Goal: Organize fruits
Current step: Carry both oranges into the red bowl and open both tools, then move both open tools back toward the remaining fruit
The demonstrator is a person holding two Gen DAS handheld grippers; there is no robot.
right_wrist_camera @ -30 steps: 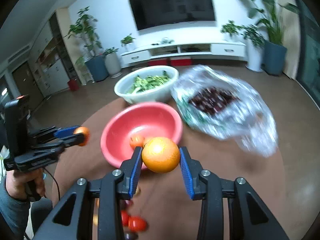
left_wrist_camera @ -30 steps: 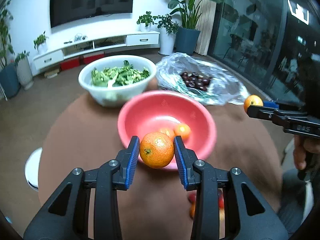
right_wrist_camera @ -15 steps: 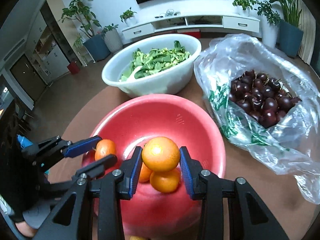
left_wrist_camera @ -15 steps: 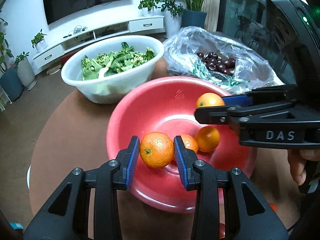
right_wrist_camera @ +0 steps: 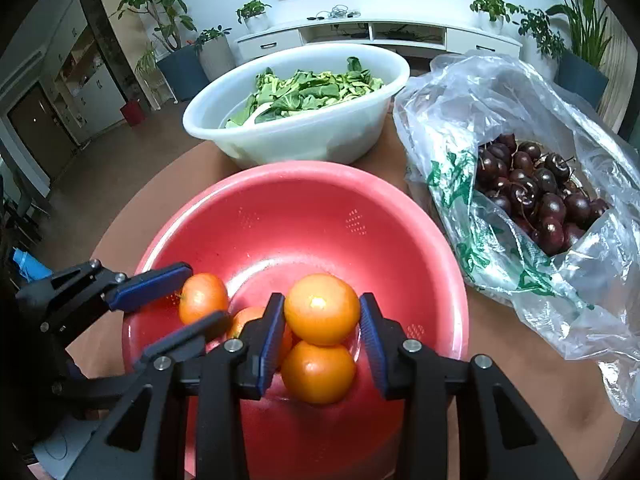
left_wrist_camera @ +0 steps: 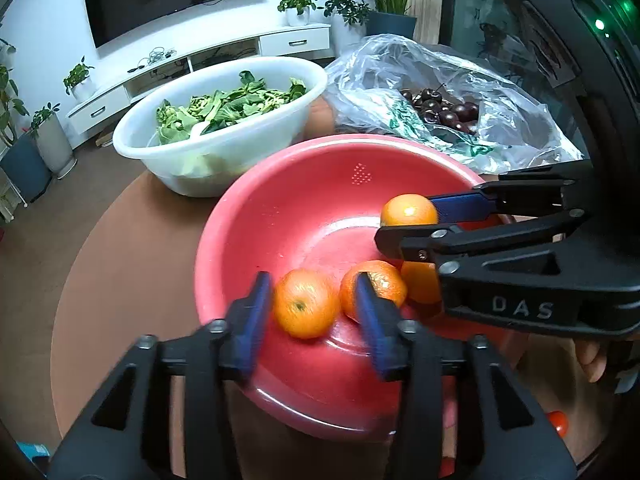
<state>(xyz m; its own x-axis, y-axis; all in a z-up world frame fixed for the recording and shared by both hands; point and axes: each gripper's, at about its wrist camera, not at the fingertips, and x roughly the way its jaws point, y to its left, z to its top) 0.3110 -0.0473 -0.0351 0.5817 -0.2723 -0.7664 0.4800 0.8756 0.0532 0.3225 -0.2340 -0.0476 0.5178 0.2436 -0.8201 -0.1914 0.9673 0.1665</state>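
Note:
A red bowl point(left_wrist_camera: 304, 200) point(right_wrist_camera: 304, 216) sits on the round brown table and holds several oranges. My left gripper point(left_wrist_camera: 310, 310) is open over the bowl's near side; an orange point(left_wrist_camera: 306, 304), blurred, lies between its spread fingers and clear of both pads. It also shows in the right wrist view point(right_wrist_camera: 202, 298). My right gripper point(right_wrist_camera: 322, 326) is over the bowl with an orange point(right_wrist_camera: 322, 308) between its pads, touching the left pad, a thin gap at the right one. Other oranges point(right_wrist_camera: 318, 372) lie below.
A white bowl of green leaves point(left_wrist_camera: 224, 120) point(right_wrist_camera: 304, 108) stands behind the red bowl. A clear plastic bag of dark cherries point(left_wrist_camera: 444, 110) point(right_wrist_camera: 536, 196) lies to the right. Small red fruits point(left_wrist_camera: 558, 424) lie on the table near me.
My left gripper has opened and let go of its orange, which now sits in the bowl. My right gripper has come lower over the bowl with its orange and its jaws have widened a little.

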